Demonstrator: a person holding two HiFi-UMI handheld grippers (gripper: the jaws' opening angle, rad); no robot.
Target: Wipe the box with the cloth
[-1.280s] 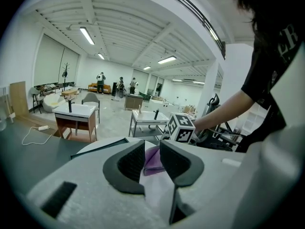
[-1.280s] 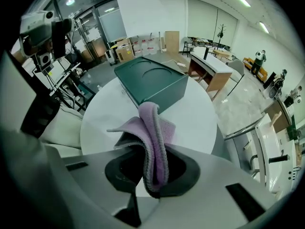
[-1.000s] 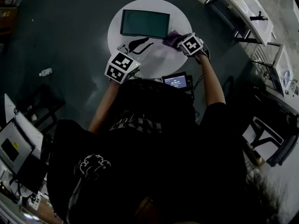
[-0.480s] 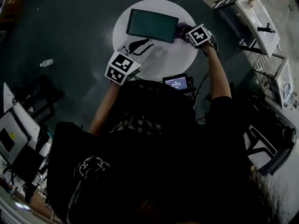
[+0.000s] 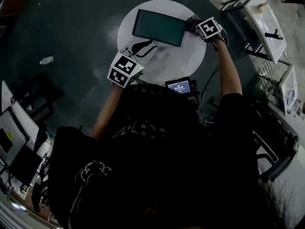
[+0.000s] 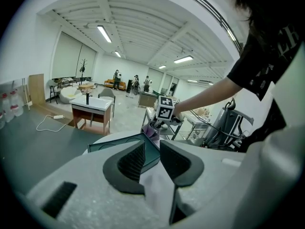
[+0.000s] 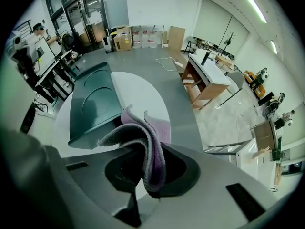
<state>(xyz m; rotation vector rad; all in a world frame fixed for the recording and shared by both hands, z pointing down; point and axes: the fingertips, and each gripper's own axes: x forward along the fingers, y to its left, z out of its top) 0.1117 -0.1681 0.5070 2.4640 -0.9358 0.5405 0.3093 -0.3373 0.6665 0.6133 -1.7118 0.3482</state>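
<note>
The right gripper (image 5: 196, 25) is clamped on the purple cloth (image 5: 192, 22), a fold of it pinched between the jaws and the rest flopping out front in the right gripper view. The dark green box (image 5: 159, 26) lies flat on the far half of the round white bench (image 5: 176, 61), approx. centred. Vs 1 s ago, the right gripper has slid from the box's near right corner up along its right short end, and the cloth now sits at that end, just beside or brushing the rim. I can't tell which, as the cloth covers the contact spot. The left gripper (image 5: 140, 47) has barely shifted: it hovers over the bench's near left part, near the box's long side but apart from it, jaws open w/ nothing between them, only box and bench showing through the gap. A small screen device (image 5: 180, 86) stands at the bench's near edge. Judging by this, the wipe is probably underway along the box's right end. The top face and other sides likely remain, and the left gripper isn't steadying the box, so it may skid if the cloth drags hard.
</note>
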